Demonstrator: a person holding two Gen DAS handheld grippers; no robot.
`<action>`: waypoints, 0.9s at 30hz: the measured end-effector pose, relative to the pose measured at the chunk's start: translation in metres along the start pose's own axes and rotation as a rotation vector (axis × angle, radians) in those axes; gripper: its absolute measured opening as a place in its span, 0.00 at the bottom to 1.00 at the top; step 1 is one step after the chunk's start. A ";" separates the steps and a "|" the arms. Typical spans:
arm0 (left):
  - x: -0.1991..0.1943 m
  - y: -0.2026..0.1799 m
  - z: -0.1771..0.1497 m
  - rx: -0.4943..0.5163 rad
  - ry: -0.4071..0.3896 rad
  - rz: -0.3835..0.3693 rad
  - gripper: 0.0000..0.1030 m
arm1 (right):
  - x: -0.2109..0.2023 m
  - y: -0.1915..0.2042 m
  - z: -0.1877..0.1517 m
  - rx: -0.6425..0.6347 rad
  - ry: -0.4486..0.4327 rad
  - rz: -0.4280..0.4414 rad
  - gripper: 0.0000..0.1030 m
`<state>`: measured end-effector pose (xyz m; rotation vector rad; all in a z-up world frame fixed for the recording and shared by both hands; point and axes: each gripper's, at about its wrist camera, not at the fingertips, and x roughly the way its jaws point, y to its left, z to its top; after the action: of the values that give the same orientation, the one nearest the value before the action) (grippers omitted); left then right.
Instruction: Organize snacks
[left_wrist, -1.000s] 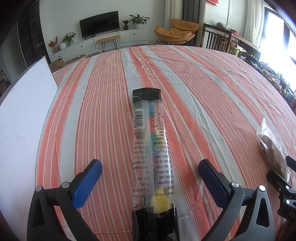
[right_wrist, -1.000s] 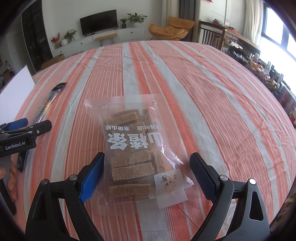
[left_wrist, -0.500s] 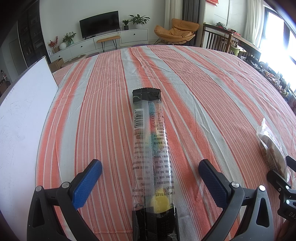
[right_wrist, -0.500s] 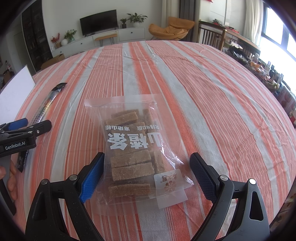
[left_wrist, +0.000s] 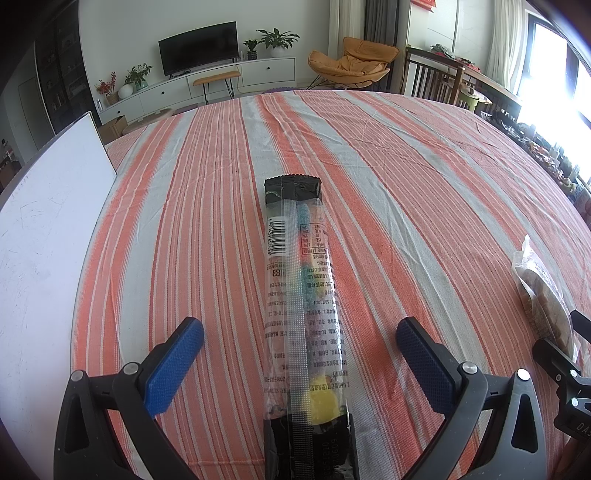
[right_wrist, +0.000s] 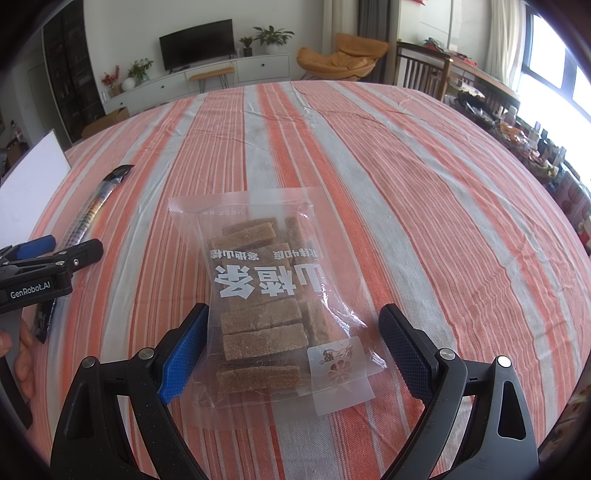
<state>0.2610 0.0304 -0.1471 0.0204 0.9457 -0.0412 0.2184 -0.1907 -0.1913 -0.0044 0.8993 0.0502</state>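
Note:
A long clear candy stick packet (left_wrist: 301, 295) with black ends lies lengthwise on the striped tablecloth. My left gripper (left_wrist: 300, 349) is open, its blue pads either side of the packet's near half, not touching it. A clear bag of brown hawthorn bars (right_wrist: 266, 295) with white print lies flat. My right gripper (right_wrist: 291, 341) is open around the bag's near end. The candy stick (right_wrist: 92, 206) and the left gripper (right_wrist: 44, 266) show at the left of the right wrist view. The bag (left_wrist: 543, 295) shows at the right edge of the left wrist view.
A white board (left_wrist: 40, 258) lies on the table's left side, also in the right wrist view (right_wrist: 29, 173). The orange and grey striped tablecloth (left_wrist: 406, 177) covers the round table. Chairs (left_wrist: 436, 79), a TV unit and a cluttered side table (right_wrist: 535, 147) stand beyond.

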 end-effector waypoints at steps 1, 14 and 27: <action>0.000 0.000 0.000 0.000 0.000 0.000 1.00 | 0.000 0.000 0.000 0.000 0.000 0.000 0.91; 0.000 0.000 0.000 0.000 0.000 0.000 1.00 | 0.000 0.000 0.000 0.000 0.000 0.000 0.91; 0.006 0.001 0.011 0.041 0.102 -0.030 1.00 | -0.002 0.001 0.012 -0.066 0.199 0.018 0.90</action>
<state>0.2733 0.0310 -0.1452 0.0465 1.0476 -0.0879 0.2263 -0.1897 -0.1820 -0.0638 1.0965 0.0971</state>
